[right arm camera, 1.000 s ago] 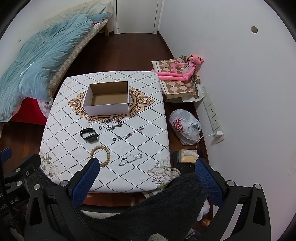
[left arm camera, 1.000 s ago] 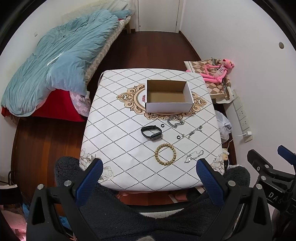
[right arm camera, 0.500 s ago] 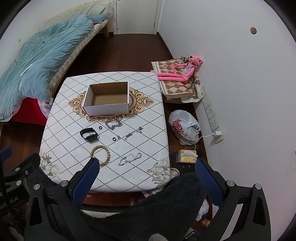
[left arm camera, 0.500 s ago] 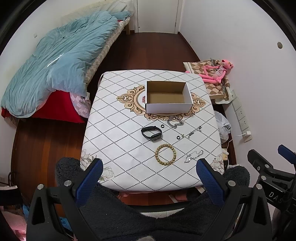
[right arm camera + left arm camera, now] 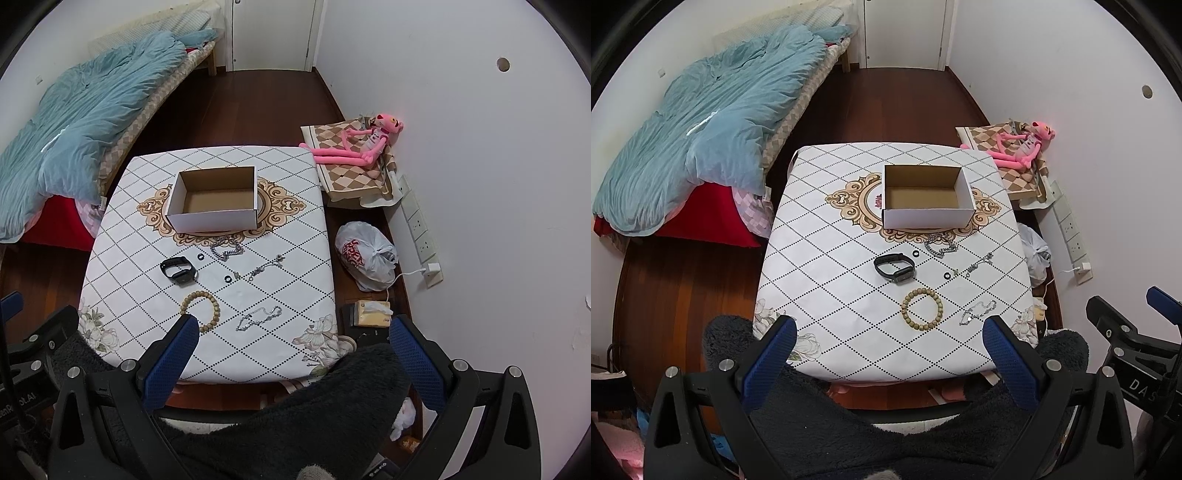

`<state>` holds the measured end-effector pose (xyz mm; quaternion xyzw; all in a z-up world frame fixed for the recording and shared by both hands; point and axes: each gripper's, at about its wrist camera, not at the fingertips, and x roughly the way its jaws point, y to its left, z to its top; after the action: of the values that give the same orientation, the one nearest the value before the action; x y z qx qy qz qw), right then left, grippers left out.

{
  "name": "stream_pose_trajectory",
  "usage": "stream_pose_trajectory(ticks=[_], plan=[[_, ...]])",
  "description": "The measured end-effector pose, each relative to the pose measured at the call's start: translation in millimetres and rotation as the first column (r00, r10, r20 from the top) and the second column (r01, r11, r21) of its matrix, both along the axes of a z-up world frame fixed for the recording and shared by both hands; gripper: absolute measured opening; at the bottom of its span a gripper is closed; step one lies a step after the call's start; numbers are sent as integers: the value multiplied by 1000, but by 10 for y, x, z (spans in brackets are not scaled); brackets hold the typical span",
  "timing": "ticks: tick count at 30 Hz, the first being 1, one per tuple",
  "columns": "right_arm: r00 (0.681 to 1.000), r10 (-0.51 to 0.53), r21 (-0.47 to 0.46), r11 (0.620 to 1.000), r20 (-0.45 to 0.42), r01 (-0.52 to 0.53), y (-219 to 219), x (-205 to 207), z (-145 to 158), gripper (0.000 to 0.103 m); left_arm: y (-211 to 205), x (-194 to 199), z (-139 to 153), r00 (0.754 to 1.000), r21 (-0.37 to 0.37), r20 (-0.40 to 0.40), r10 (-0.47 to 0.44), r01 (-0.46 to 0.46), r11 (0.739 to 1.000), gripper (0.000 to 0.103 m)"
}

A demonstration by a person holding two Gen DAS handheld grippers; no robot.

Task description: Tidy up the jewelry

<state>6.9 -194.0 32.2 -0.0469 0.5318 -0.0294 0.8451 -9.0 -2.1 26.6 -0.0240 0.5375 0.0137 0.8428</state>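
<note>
You have nothing sorted yet: the cardboard box [image 5: 925, 195] in the middle of the worktop [image 5: 820, 266] is empty, its brown floor bare in both views, and every piece lies outside it on the patterned cloth. Just in front of the box's near wall sits a tangled silver chain [image 5: 941, 248] with a small black ring [image 5: 916, 254] beside it; a little nearer to you from the box lies the black fitness band [image 5: 894, 268]. Nearer again from the box are a second black ring [image 5: 947, 276] and a thin silver bracelet [image 5: 977, 263], then the wooden bead bracelet [image 5: 922, 306] and another silver chain [image 5: 978, 312], the two pieces farthest from the box and closest to you. Your left hand-held gripper [image 5: 889, 360] is spread wide and carries nothing, held back over your lap short of the worktop's near edge; your right hand-held gripper [image 5: 293, 363] is likewise wide apart and empty, well back from the box. By my reckoning the whole job remains: seven pieces to lift and place in the box, the thin chains likely the fiddliest to pinch off the cloth.
</note>
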Motion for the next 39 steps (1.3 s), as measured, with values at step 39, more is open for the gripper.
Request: stream_pose_trajectory(ticks=[39], plan=[[978, -81, -4, 997, -191, 82, -84, 687, -1685, 103, 53, 776, -1574, 989, 114, -149, 22, -5, 993, 103]])
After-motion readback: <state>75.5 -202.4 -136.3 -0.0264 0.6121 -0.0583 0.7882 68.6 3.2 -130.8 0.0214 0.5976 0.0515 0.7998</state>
